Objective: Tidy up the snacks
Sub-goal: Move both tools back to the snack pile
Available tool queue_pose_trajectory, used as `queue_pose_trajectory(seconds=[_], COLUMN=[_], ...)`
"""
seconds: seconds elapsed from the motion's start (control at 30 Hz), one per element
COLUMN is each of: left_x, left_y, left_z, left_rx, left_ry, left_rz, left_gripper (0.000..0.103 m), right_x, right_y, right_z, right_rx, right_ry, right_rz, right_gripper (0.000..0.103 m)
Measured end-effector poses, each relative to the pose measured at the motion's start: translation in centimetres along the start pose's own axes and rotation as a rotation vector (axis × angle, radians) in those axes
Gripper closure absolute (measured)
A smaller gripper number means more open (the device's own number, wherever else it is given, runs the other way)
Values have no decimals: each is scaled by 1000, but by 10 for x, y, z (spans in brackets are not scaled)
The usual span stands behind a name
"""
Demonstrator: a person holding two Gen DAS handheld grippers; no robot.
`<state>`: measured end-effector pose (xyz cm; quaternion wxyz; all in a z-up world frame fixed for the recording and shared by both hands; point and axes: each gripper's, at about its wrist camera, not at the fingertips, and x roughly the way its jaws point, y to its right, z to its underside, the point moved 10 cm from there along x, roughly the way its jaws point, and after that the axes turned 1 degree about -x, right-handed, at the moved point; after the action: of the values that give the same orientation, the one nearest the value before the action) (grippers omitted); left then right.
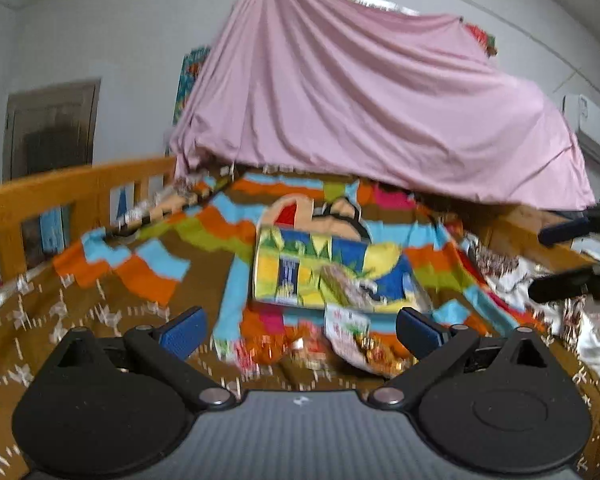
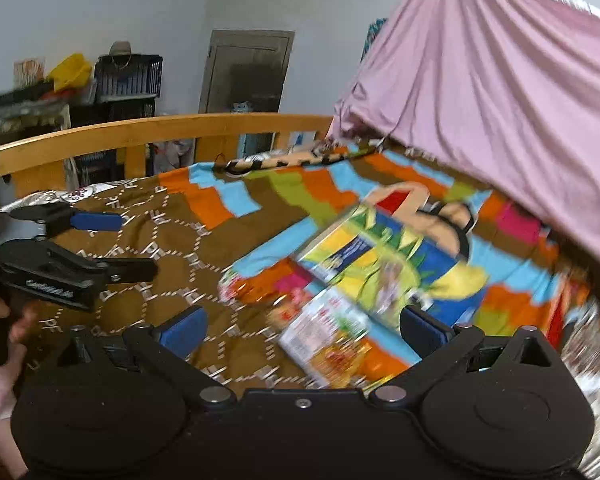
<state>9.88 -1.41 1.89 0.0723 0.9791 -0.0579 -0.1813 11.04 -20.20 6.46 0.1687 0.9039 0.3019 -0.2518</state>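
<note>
Both the left gripper (image 1: 300, 330) and right gripper (image 2: 302, 330) hover with jaws apart, empty. Crinkly snack packets (image 2: 326, 342) lie near the colourful fabric tote bag (image 1: 324, 270) on the patterned bedspread (image 2: 172, 248).

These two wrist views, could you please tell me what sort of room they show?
Most likely a bedroom: a wooden bed rail edges a patterned bedspread, a pink sheet hangs above, and a door stands behind.

I see pale walls (image 2: 100, 0) with a grey-brown door (image 2: 246, 72), a wooden bed rail (image 2: 160, 128) round a brown patterned bedspread (image 2: 172, 240), a pink sheet (image 1: 360, 100) draped overhead, dark cluttered shelves (image 2: 116, 88) in the corner, and an air conditioner (image 1: 592, 128) high on the wall.
</note>
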Motion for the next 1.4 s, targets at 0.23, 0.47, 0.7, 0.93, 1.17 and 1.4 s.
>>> queue_pose_trajectory(seconds=[0.23, 0.47, 0.7, 0.93, 1.17, 1.4], left_x=[23, 50, 72, 96, 108, 118], left_y=[2, 7, 37, 88, 114, 129], left_z=[33, 58, 76, 90, 110, 117], left_rx=[25, -1, 52, 108, 176, 196], left_ry=[-98, -173, -208, -243, -311, -350], left_rz=[-10, -2, 84, 227, 309, 369], left_gripper=[0, 0, 0, 1, 1, 9], right_x=[40, 68, 86, 100, 108, 122], right_y=[6, 32, 61, 91, 104, 104], right_z=[65, 113, 146, 168, 167, 161], right_rx=[111, 229, 255, 287, 302, 306], right_ry=[-3, -58, -112, -153, -149, -155], right_rz=[42, 94, 164, 220, 202, 135], right_gripper=[1, 1, 1, 3, 3, 7])
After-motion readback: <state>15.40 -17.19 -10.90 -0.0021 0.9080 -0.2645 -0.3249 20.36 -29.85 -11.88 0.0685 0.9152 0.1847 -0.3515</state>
